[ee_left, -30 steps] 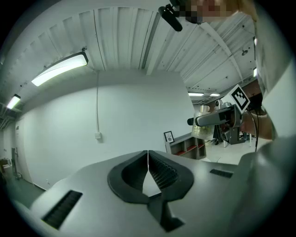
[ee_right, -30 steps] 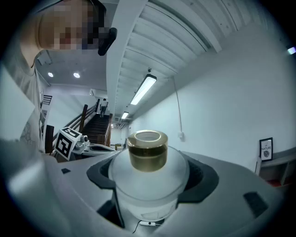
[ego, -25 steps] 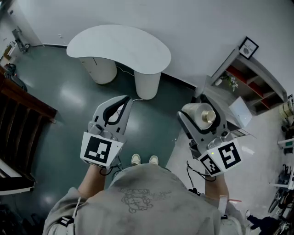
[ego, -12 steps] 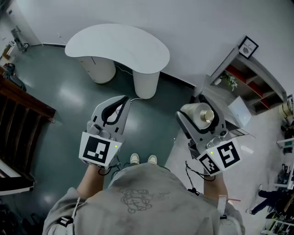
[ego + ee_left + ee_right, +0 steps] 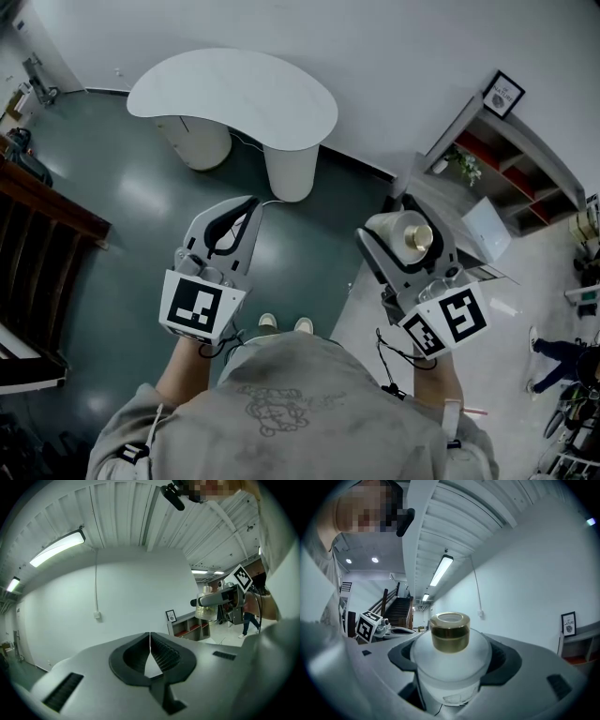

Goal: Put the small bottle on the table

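- Table (image 5: pixel 234 94): white kidney-shaped top on two round white legs, set against the white wall.
- Bottle (image 5: pixel 450 667): small, with a frosted white body and a gold cap (image 5: pixel 450 631). It is held in the air, not on the table. In the head view it lies well apart from the table, off its right end and nearer the person.
- Right gripper (image 5: pixel 400 228): the jaws are spread to the width of the bottle's body and press on both its sides. The bottle sits straight between them, and the cap stands clear beyond the jaw tips.
- Left gripper (image 5: pixel 253 202): the jaws are closed and the ribbed pads (image 5: pixel 164 652) meet at the tips with nothing between them. It is near the table, on the person's side of the right leg.
- Floor (image 5: pixel 141 206): dark green under and around the table, and pale further right of the table, below the right gripper.
- Shelf (image 5: pixel 525 164): right of the table along the same wall. A framed picture (image 5: pixel 504 95) stands on top and a small plant (image 5: pixel 466 164) sits at its near end.
- Stairs (image 5: pixel 37 216): dark wood, left of the table at the view's edge.
- Shoes (image 5: pixel 281 324): the person's pale pair on the dark floor, on the near side of the table past the left gripper.
- Bystander (image 5: pixel 553 352): only the legs show, on the pale floor far right of the table.
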The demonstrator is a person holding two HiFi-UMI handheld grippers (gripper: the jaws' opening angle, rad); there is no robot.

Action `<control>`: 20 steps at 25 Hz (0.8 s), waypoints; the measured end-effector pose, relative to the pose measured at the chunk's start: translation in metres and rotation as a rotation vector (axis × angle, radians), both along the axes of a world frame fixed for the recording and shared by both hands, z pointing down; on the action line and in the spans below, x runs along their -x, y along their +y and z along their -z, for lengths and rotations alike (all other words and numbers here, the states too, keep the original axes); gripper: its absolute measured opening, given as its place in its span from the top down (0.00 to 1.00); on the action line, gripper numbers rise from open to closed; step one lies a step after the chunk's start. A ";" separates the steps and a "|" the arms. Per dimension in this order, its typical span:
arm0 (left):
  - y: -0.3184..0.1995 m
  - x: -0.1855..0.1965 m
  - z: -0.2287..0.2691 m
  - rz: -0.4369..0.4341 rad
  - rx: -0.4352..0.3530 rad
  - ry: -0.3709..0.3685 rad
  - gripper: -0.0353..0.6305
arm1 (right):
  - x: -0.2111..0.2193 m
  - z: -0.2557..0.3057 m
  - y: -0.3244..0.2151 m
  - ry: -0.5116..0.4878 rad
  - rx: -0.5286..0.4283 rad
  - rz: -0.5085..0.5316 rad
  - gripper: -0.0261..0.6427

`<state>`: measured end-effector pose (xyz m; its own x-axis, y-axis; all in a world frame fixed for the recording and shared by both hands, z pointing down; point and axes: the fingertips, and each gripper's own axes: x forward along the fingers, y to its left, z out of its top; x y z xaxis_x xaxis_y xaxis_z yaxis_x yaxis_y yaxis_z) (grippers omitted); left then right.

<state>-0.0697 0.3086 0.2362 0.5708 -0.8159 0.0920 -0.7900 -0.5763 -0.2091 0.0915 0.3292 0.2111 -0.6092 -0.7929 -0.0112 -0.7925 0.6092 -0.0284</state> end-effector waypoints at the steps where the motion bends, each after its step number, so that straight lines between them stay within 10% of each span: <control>1: 0.000 -0.006 0.000 0.003 -0.001 -0.002 0.92 | -0.005 -0.001 -0.001 0.001 0.000 0.005 0.43; 20: -0.032 -0.044 -0.017 -0.001 -0.010 -0.010 0.92 | -0.038 -0.022 -0.037 0.003 -0.006 0.017 0.43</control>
